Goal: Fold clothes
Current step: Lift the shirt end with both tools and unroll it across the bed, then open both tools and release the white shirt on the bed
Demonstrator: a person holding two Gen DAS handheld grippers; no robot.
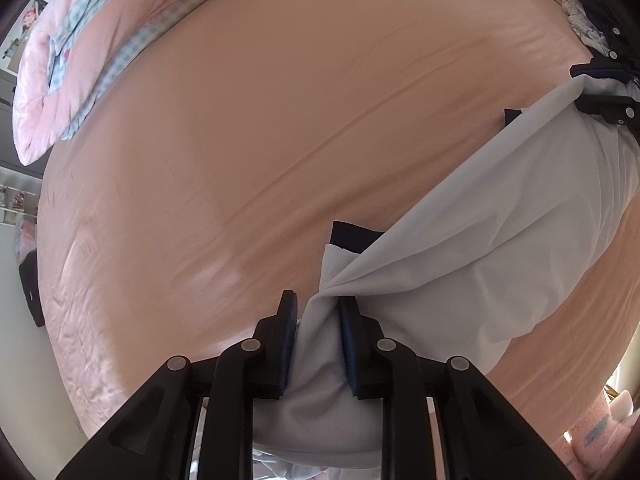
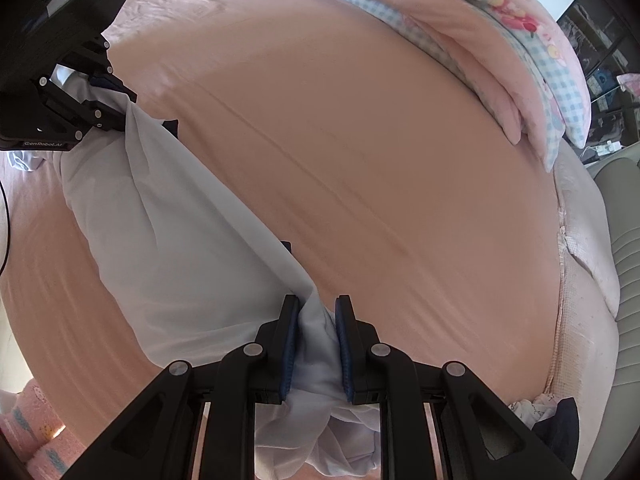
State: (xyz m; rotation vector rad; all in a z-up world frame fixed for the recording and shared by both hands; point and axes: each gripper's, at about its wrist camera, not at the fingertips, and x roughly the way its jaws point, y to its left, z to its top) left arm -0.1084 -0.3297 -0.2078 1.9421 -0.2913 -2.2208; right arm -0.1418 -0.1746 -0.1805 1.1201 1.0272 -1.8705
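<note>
bunched white fabric fills the gap of my left tool (image 1: 318, 300), its blue pads pressed on a gathered end of the white garment (image 1: 480, 248). my right tool (image 2: 316, 306) pinches the other end the same way, jaws nearly closed with cloth between them. the garment hangs stretched between both tools above the pink bed sheet (image 1: 260, 120), a dark navy trim (image 1: 352, 236) showing at its edge. toward the far edge of the bed lies a folded pink quilt (image 2: 500, 32) with blue checked lining. dark clothes (image 2: 560, 412) sit at the bed's right edge.
</note>
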